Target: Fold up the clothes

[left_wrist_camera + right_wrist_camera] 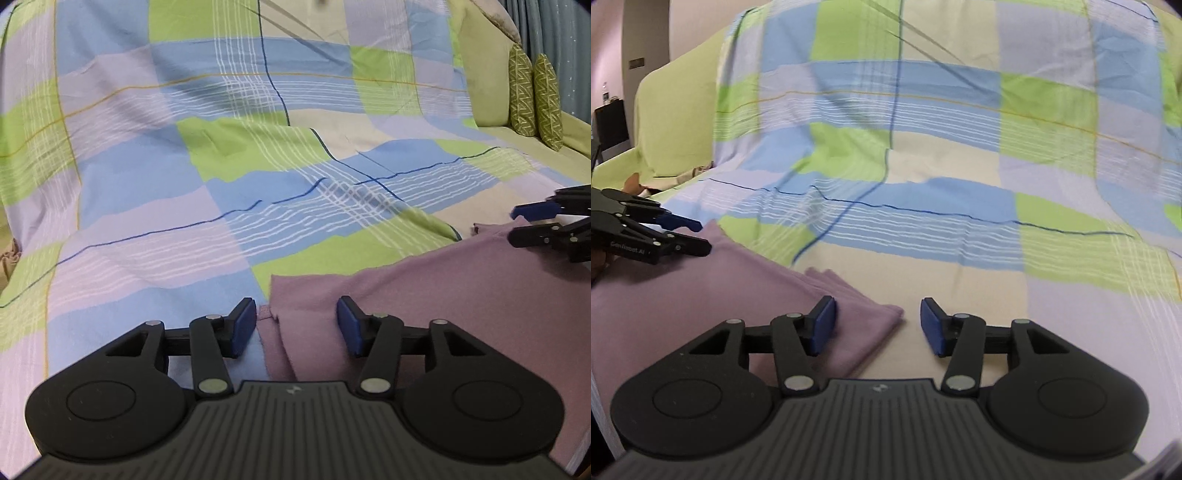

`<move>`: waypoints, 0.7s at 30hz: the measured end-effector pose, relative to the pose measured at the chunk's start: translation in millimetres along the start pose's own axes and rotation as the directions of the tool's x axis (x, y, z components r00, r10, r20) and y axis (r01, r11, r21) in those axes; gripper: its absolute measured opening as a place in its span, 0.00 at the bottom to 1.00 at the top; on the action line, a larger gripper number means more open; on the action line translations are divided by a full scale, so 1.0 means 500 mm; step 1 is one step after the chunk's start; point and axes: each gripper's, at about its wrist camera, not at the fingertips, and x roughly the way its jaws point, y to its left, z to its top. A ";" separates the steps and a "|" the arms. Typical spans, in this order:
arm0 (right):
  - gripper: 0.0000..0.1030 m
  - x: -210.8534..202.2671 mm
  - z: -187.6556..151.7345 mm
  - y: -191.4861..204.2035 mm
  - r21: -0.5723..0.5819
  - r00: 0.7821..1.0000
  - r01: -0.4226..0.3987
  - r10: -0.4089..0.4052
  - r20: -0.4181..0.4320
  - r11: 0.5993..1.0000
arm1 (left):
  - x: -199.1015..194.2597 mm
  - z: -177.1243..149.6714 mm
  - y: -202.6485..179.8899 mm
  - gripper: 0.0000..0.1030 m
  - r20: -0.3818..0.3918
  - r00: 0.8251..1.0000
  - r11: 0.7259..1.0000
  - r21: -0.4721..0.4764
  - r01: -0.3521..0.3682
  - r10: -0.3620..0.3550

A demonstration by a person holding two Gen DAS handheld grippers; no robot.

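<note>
Covering most of both views is a checked sheet in blue, green and lilac, draped over a green sofa whose two patterned cushions stand at the upper right of the left wrist view. Lower down lies the task's thing, a mauve cloth, already doubled into layers: it fills the lower right of the left view and the lower left of the right view, where its folded corner points toward the middle.

Both grippers stand about half open and hold nothing. The left gripper straddles the cloth's left edge without pressing it; the right gripper brackets the folded corner, its pads clear of the fabric.

To do this step well, I judge each gripper should come down so that all layers at its end sit between the pads before closing. Then lift both ends level, so the layers do not slip apart.
</note>
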 end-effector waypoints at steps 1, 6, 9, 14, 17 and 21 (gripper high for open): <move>0.42 -0.009 0.002 0.003 -0.002 1.000 0.018 -0.018 0.007 1.000 | -0.013 0.006 -0.008 0.47 0.010 1.000 1.000 0.013 -0.011 0.011; 0.40 -0.061 0.020 0.036 -0.061 0.996 0.045 -0.040 0.076 0.997 | -0.034 0.044 -0.070 0.47 0.061 0.995 0.996 0.035 0.081 -0.083; 0.39 -0.042 0.028 0.064 -0.126 0.998 0.018 -0.010 0.066 0.992 | 0.001 0.055 -0.098 0.47 0.046 0.992 0.992 0.038 0.117 -0.119; 0.33 0.013 0.021 0.076 -0.198 1.000 -0.023 0.024 0.003 0.980 | 0.045 0.036 -0.100 0.50 0.010 0.998 0.994 0.094 0.061 -0.062; 0.34 0.015 0.016 0.051 -0.175 1.000 0.004 -0.004 -0.001 0.985 | 0.050 0.025 -0.083 0.51 0.007 1.000 0.992 0.122 0.020 -0.020; 0.37 -0.001 0.001 -0.011 -0.093 0.999 0.048 -0.047 0.011 0.995 | 0.050 0.019 -0.052 0.53 0.000 1.000 0.998 0.065 0.025 -0.025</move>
